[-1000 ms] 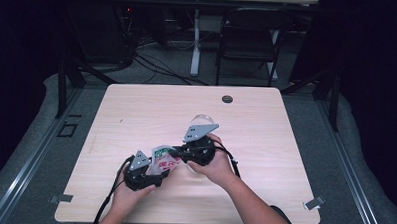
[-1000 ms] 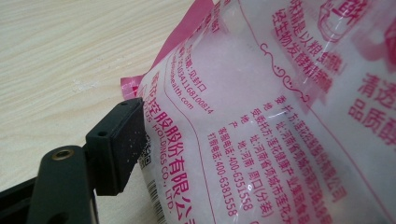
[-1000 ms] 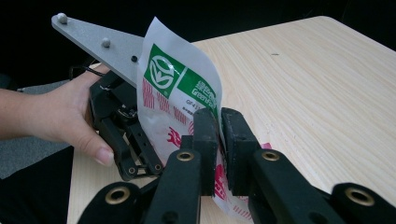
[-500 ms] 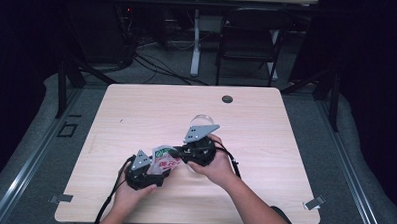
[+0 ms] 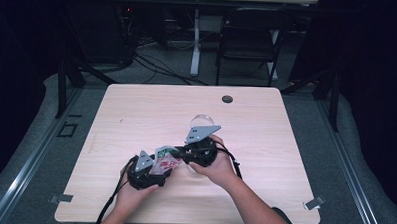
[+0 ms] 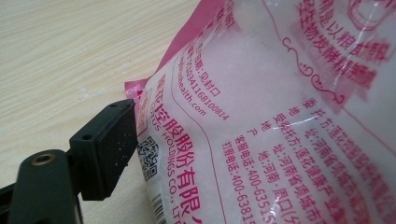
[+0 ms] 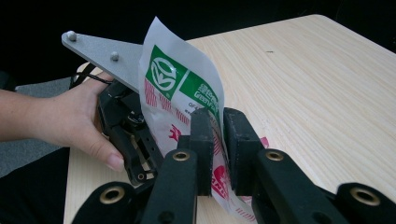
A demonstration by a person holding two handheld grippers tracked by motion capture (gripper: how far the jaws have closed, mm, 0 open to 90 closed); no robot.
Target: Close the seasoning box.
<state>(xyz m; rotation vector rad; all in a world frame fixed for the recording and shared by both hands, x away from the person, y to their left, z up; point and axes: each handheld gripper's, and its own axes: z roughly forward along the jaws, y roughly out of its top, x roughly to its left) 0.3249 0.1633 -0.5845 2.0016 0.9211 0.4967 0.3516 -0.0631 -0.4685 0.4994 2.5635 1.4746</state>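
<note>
At the near edge of the table [image 5: 266, 124], I hold the left gripper [image 5: 145, 171] with its jaws spread wide, having just been opening, one pad [image 6: 109, 149] standing just beside the lower edge of the packet [image 5: 165, 158] rather than pressing it. To the right, the right gripper [image 7: 218, 140] pinches the packet's thin film between nearly closed jaws, holding it upright above the wood. The handover looks nearly done: I judge it best to keep the right grip firm and draw the left hand [image 5: 131, 199] away level, so its pad does not snag the packet.
</note>
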